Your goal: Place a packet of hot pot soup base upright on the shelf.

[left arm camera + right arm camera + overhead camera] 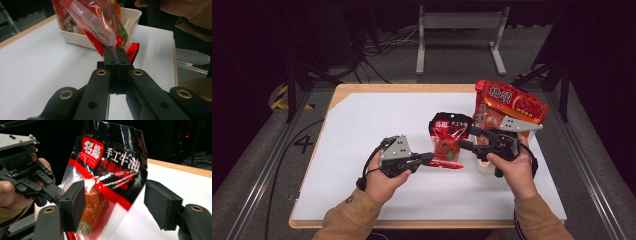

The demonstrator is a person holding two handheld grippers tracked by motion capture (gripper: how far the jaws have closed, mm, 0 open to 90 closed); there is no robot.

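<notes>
On the left, the left gripper (424,159) has its jaws pressed together on the bottom edge of the black-and-red sauce packet (450,136), pinching the clear film where the left gripper view shows the packet (100,27) rising from the jaw tips. The packet stands up from that pinch near the middle of the white table (362,130), just left of the cream tray (130,15) that holds a larger red snack bag (511,104) at the far right. The right gripper (467,139) has its pads (75,202) spread, the packet (110,170) between them but unpressed. With one thin-edge grip carrying it, the slick film could slip or the packet swing and flop down, I judge.
</notes>
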